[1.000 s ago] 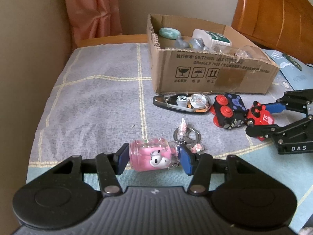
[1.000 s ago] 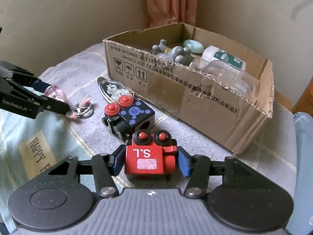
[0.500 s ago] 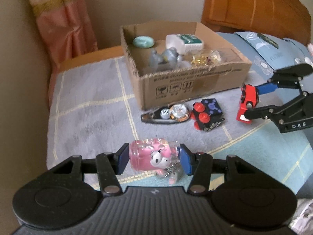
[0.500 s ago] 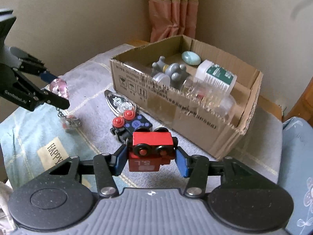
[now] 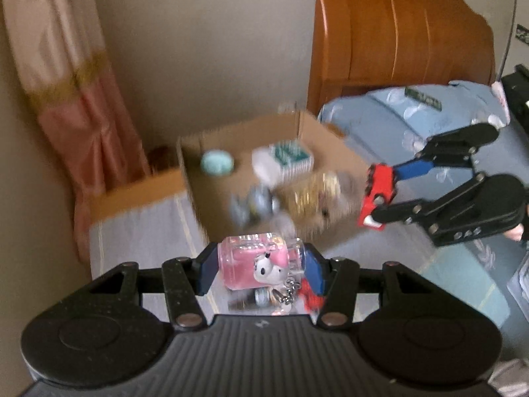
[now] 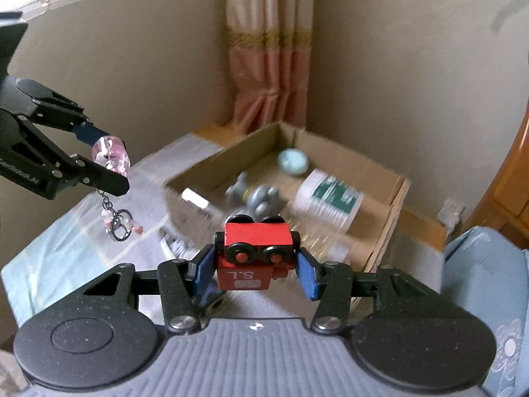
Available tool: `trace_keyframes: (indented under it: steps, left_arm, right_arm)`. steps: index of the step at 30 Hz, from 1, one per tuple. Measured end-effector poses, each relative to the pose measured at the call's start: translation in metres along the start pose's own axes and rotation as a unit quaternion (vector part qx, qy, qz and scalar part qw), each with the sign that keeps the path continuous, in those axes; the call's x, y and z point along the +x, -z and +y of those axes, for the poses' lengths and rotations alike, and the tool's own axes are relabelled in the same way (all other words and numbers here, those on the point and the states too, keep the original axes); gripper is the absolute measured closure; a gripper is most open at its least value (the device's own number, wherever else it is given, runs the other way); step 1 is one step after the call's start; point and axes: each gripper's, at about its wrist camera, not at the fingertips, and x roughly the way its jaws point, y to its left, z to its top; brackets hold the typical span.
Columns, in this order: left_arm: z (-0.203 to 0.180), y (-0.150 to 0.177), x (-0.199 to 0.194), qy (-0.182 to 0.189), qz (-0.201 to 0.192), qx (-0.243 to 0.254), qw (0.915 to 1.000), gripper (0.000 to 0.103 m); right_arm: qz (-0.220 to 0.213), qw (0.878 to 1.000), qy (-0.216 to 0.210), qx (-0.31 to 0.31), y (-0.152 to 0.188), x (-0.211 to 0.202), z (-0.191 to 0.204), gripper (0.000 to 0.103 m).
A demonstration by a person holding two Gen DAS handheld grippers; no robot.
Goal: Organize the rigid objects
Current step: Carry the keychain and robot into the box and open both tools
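My left gripper (image 5: pixel 259 269) is shut on a pink keychain charm (image 5: pixel 254 264) with a small white figure on it; its chain and ring (image 6: pixel 119 223) dangle below, seen in the right wrist view. My right gripper (image 6: pixel 254 269) is shut on a red toy train car (image 6: pixel 254 258) marked "S.L", black wheels up. Both are held in the air in front of the open cardboard box (image 6: pixel 390 205). From the left wrist view the right gripper (image 5: pixel 380 195) holds the red car (image 5: pixel 377 195) at the box's right corner. The left gripper (image 6: pixel 109 162) hangs left of the box.
The box (image 5: pixel 317 132) holds a pale green oval (image 6: pixel 292 162), a white bottle with green label (image 6: pixel 330 195), grey figures (image 6: pixel 261 198) and a clear gold-filled item (image 5: pixel 310 195). A pink curtain (image 6: pixel 271 66), walls, a wooden headboard (image 5: pixel 396 39) and a blue pillow (image 5: pixel 413 122) surround the bed.
Both grippers have risen off the bedcover with their objects and now look down into the box. The keychain's ring left the cover and hangs free. The black toy and clear case dropped from sight.
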Motion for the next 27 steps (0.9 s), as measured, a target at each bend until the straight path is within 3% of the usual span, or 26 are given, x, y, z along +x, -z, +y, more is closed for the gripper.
trace_keyframes:
  steps: [6, 8, 10, 11, 15, 21, 22, 24, 26, 27]
  left_arm:
    - [0.006, -0.054, 0.030, -0.009, -0.016, 0.000, 0.9998, 0.050]
    - [0.007, -0.065, 0.046, -0.017, -0.014, 0.003, 0.9998, 0.050]
    - [0.009, -0.073, 0.060, -0.019, -0.007, 0.001, 0.9998, 0.051]
    - [0.010, -0.077, 0.067, -0.021, -0.003, -0.001, 0.9998, 0.051]
    - [0.013, -0.084, 0.098, -0.031, 0.018, -0.003, 0.9993, 0.050]
    - [0.018, -0.083, 0.136, -0.039, 0.043, -0.021, 0.9981, 0.050]
    - [0.019, -0.083, 0.139, -0.040, 0.043, -0.024, 0.9980, 0.048]
    - [0.018, -0.083, 0.142, -0.051, 0.037, -0.029, 0.9976, 0.021]
    - [0.017, -0.081, 0.138, -0.072, 0.023, -0.026, 0.9968, 0.010]
    - [0.016, -0.080, 0.136, -0.074, 0.020, -0.022, 0.9968, 0.010]
  right_arm:
    - [-0.007, 0.999, 0.037, 0.036, -0.035, 0.021, -0.026, 0.045]
    - [-0.002, 0.997, 0.043, 0.058, -0.040, 0.030, -0.036, 0.020]
    - [-0.005, 0.995, 0.056, 0.083, -0.042, 0.036, -0.043, 0.004]
    - [-0.002, 0.994, 0.057, 0.090, -0.042, 0.038, -0.045, 0.001]
    - [0.012, 0.992, 0.066, 0.104, -0.040, 0.041, -0.043, 0.000]
    - [0.074, 0.986, 0.085, 0.122, -0.026, 0.043, -0.031, 0.000]
    - [0.080, 0.985, 0.084, 0.124, -0.023, 0.043, -0.029, 0.000]
    - [0.086, 0.985, 0.080, 0.129, -0.018, 0.042, -0.024, 0.000]
    - [0.088, 0.984, 0.078, 0.130, -0.015, 0.040, -0.018, 0.000]
    - [0.087, 0.985, 0.076, 0.130, -0.013, 0.039, -0.016, 0.000]
